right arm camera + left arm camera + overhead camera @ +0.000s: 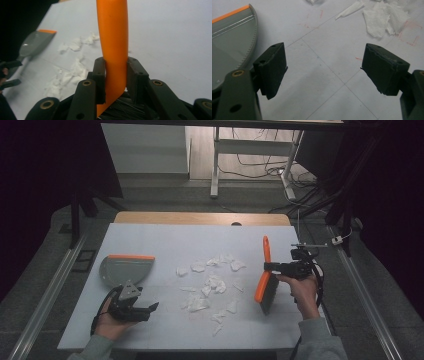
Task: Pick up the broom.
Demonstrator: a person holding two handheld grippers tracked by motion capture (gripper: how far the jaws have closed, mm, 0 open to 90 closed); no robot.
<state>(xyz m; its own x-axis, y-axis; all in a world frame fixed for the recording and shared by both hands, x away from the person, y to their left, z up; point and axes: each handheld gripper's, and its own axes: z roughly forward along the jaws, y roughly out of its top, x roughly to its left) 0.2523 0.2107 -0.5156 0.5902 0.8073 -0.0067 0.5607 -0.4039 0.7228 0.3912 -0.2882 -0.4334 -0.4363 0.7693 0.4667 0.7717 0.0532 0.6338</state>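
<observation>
Overhead arrangement on the white table [165, 237], described left to right with the scattered paper scraps [212, 285] as landmark. Far left of the scraps lies a grey dustpan [125, 269] with an orange front edge; its pan holds nothing, and it rests flat on the table. Just below the dustpan, left of the scraps and nearer the person, the left gripper [150, 309] hovers low over the table with its jaws standing wide apart, nothing between them; the left gripper view shows bare table between the pads, the dustpan [232, 37] rim at one side and torn paper [384, 20] beyond. The scraps lie loose on the table at centre, none in the dustpan. Right of the scraps, the right gripper [270, 267] is clamped on the orange handle of a hand brush [264, 280], bristle end [270, 297] pointing toward the person; the right gripper view shows both pads pressing the handle [113, 45].
</observation>
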